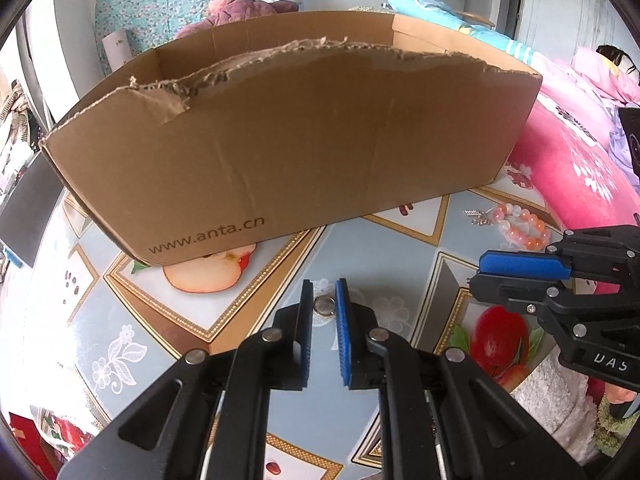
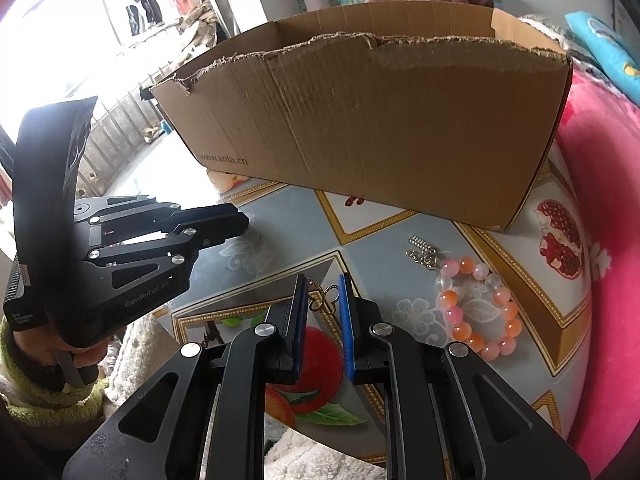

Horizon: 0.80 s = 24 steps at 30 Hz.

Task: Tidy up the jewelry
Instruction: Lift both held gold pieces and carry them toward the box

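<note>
In the left wrist view my left gripper (image 1: 325, 293) is shut on a small silver ring (image 1: 324, 306), held between its blue pads above the table. In the right wrist view my right gripper (image 2: 323, 289) is shut on a gold butterfly-shaped piece on a fine chain (image 2: 325, 298). The open cardboard box (image 1: 304, 136), with a torn top edge, stands just beyond both grippers. A pink and orange bead bracelet (image 2: 478, 312) lies on the table to the right, with small silver pieces (image 2: 424, 254) beside it. The right gripper (image 1: 478, 276) also shows at the right edge of the left wrist view.
The table carries a fruit-patterned cloth (image 1: 400, 248). A pink blanket (image 2: 600, 208) lies along the table's right side. The left gripper (image 2: 240, 220), in a hand with a green cuff, is at the left of the right wrist view. Clothes and bedding lie behind the box.
</note>
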Each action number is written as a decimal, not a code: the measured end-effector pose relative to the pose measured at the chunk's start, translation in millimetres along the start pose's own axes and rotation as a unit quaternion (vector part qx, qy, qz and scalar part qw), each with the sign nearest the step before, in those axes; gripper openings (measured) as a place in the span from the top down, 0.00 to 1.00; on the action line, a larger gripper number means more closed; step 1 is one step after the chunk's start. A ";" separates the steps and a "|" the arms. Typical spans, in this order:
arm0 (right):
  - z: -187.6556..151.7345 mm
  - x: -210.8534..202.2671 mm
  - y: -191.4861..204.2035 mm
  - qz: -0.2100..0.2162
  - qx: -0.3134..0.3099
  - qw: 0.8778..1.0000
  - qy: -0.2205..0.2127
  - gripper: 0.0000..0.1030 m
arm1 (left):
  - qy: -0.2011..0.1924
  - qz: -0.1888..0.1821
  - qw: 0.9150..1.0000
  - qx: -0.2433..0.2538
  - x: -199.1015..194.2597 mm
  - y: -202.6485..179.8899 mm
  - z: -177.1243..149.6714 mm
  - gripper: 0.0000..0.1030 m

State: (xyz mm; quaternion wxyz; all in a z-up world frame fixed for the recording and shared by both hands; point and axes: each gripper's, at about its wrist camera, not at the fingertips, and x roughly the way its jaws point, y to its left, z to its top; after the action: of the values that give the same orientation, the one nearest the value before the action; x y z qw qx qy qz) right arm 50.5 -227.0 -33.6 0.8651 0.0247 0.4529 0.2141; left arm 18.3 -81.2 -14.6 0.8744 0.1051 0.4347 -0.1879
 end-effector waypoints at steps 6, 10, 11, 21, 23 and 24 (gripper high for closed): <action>2.3 0.9 4.1 -0.001 -0.001 1.000 -0.007 0.87 | -0.004 0.003 1.000 0.000 -4.2 0.3 -4.8 0.90; -0.7 -5.8 4.4 -0.001 -0.001 1.000 -0.014 0.87 | -0.008 0.006 1.000 -0.001 -7.6 -0.7 -4.8 0.90; -1.2 -7.8 4.0 -0.001 -0.001 1.000 -0.015 0.87 | -0.008 0.006 1.000 -0.001 -8.2 -0.8 -4.7 0.90; -12.8 -31.3 -1.2 0.000 0.001 1.000 -0.031 0.87 | -0.018 0.014 1.000 0.002 -17.4 -5.0 -5.2 0.90; -14.8 -34.1 -1.4 0.000 0.001 0.999 -0.034 0.87 | -0.021 0.014 1.000 0.001 -20.4 -4.8 -5.3 0.90; -15.5 -33.8 -1.6 0.001 0.000 0.999 -0.034 0.87 | -0.023 0.014 1.000 0.000 -22.3 -4.7 -5.1 0.90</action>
State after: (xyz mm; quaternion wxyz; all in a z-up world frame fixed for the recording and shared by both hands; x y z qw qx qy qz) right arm 21.9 -244.1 -17.0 0.8800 0.0327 0.4230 0.2135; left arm 0.4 -78.4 0.1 0.8868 0.1064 0.4129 -0.1783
